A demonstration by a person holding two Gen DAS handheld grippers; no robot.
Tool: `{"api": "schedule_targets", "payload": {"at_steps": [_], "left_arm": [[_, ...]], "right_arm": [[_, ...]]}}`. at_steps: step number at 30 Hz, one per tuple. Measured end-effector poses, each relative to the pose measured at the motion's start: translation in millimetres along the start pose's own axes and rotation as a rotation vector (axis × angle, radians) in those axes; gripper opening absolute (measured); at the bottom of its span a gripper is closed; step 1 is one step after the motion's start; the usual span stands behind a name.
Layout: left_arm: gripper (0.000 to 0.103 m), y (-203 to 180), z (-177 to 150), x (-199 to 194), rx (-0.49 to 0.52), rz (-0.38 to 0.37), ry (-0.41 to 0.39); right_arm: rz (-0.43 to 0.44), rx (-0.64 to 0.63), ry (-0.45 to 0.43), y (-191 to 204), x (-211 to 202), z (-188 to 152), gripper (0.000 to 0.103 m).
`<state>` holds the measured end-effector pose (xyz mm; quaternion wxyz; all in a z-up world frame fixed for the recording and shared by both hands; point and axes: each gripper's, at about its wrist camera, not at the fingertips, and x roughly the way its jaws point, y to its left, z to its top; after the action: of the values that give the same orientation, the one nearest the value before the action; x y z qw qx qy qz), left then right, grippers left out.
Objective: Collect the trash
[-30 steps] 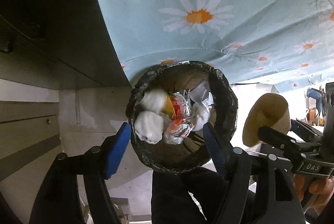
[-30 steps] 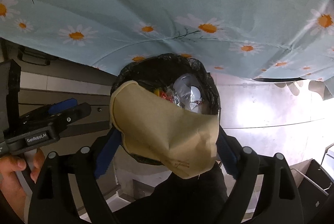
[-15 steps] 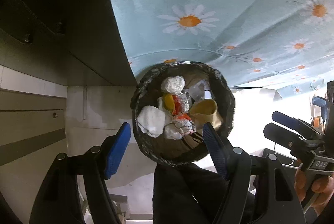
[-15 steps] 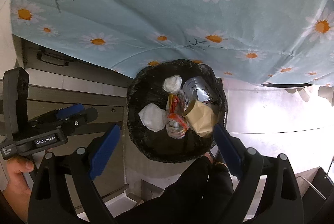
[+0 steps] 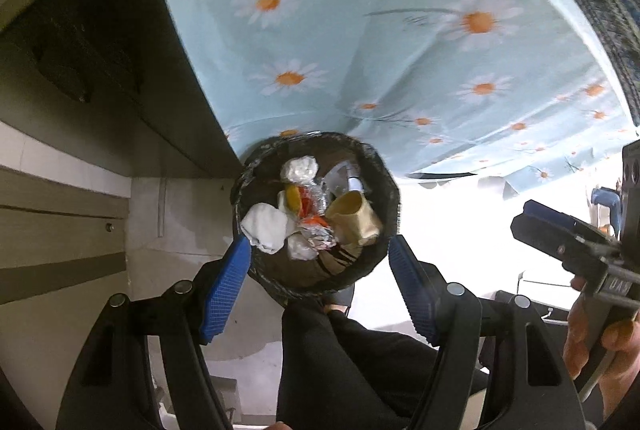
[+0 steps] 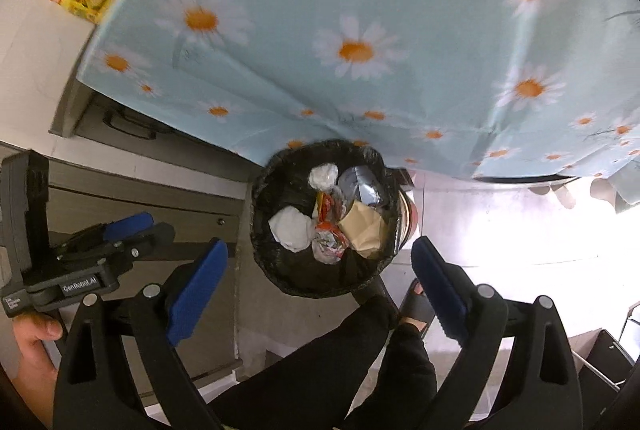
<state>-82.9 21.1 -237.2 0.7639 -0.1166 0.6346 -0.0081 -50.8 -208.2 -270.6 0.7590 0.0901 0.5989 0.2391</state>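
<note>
The tan paper bag (image 6: 366, 226), released as the right claw (image 6: 320, 266) jaws spread, now lies in the bin (image 6: 264, 230) below both claws. Left claw (image 5: 318, 282) half-spread, empty. Risk: overfilled bin, so later trash may spill onto the floor.

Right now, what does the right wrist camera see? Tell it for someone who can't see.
A black-lined trash bin full of crumpled trash sits on the floor below the open, empty right gripper. A daisy tablecloth hangs behind it.
</note>
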Motion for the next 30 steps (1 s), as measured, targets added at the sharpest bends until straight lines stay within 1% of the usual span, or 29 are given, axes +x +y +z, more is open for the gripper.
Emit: {"api": "schedule_targets", "payload": {"at_steps": [4, 7, 8, 10, 12, 15, 16, 17, 18, 19, 21, 24, 28, 30], "left_arm": [[0.069, -15, 1, -28, 0.03, -0.006, -0.017], [0.069, -23, 1, -53, 0.031, -0.009, -0.05], [0.07, -27, 1, -63, 0.031, -0.001, -0.067], [0.075, -38, 2, -85, 0.065, 0.039, -0.105], [0.077, -48, 3, -102, 0.089, 0.058, -0.139], [0.079, -54, 8, -128, 0.077, 0.037, -0.177], [0.079, -56, 11, -137, 0.08, 0.042, -0.191], [0.081, -58, 13, -143, 0.081, 0.049, -0.204], [0.084, -60, 15, -151, 0.076, 0.054, -0.215], [0.085, -61, 18, -161, 0.068, 0.049, -0.226], [0.091, -63, 21, -177, 0.066, 0.035, -0.257], [0.093, -66, 26, -195, 0.071, 0.051, -0.284], [0.095, -70, 31, -217, 0.101, 0.074, -0.319], [0.096, -71, 30, -225, 0.098, 0.078, -0.333]], "right_arm": [[-0.004, -0.049, -0.027, 10, -31, 4, 0.093], [-0.029, -0.098, -0.061, 19, -58, 7, 0.094], [-0.025, -0.106, -0.077, 21, -70, 9, 0.096], [-0.028, -0.126, -0.096, 27, -87, 13, 0.096], [-0.026, -0.142, -0.114, 31, -100, 16, 0.096], [-0.033, -0.154, -0.157, 40, -122, 22, 0.097], [-0.032, -0.154, -0.168, 43, -128, 24, 0.099], [-0.027, -0.156, -0.186, 46, -137, 26, 0.099], [-0.019, -0.161, -0.2, 50, -144, 27, 0.098], [-0.018, -0.168, -0.221, 55, -155, 30, 0.098], [-0.021, -0.174, -0.252, 61, -169, 33, 0.098], [-0.031, -0.168, -0.278, 70, -188, 39, 0.098], [-0.037, -0.167, -0.313, 79, -210, 43, 0.098], [-0.029, -0.163, -0.327, 82, -221, 45, 0.098]]}}
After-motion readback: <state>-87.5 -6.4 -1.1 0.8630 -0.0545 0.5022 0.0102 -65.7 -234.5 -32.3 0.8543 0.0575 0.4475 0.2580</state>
